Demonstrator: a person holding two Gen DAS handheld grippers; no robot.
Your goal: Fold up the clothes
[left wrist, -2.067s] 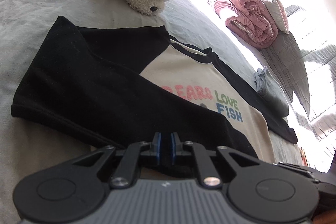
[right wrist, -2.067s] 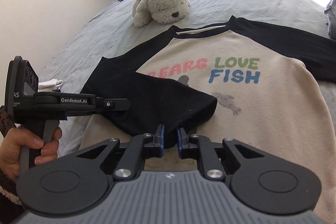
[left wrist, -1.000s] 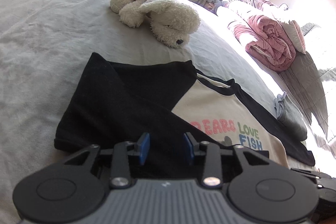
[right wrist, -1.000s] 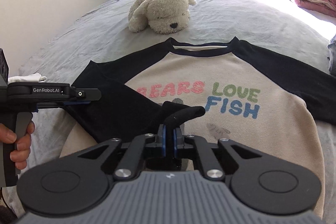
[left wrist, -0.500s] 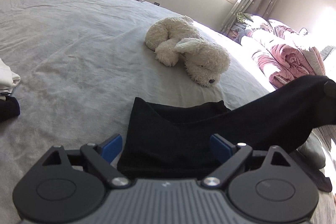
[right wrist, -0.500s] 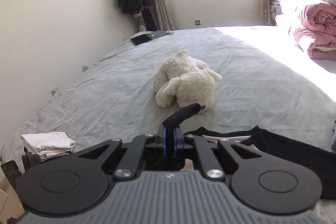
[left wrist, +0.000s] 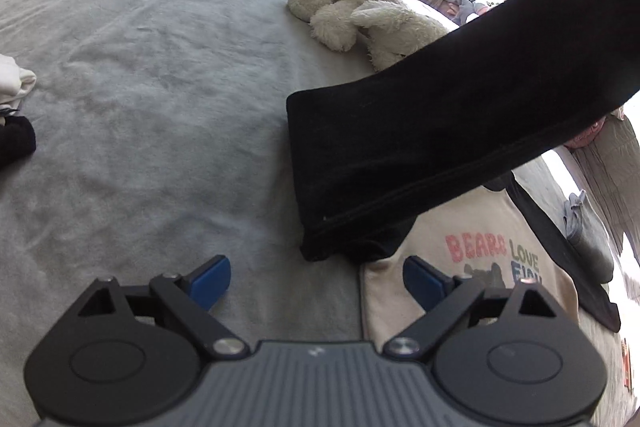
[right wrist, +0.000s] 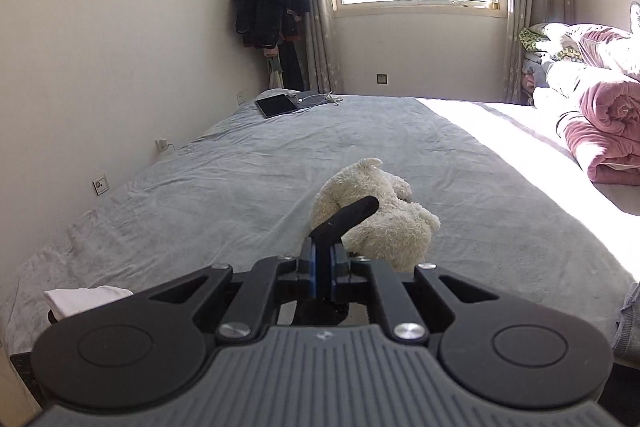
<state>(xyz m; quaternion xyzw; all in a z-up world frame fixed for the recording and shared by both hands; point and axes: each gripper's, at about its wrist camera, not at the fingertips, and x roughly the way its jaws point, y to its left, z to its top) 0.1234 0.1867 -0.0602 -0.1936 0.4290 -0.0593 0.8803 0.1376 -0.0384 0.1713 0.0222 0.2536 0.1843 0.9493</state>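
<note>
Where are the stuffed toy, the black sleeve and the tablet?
stuffed toy (left wrist: 360, 15): left wrist view, its fluffy body.
black sleeve (left wrist: 460, 115): left wrist view, mid-sleeve, lifted.
tablet (right wrist: 277, 105): right wrist view, its dark screen.

I see a white plush dog (right wrist: 376, 215) lying mid-bed on the grey sheet (right wrist: 240, 171). Beyond it, a tablet (right wrist: 278, 105) rests near the wall; rolled pink bedding (right wrist: 608, 143) lies to its right.
</note>
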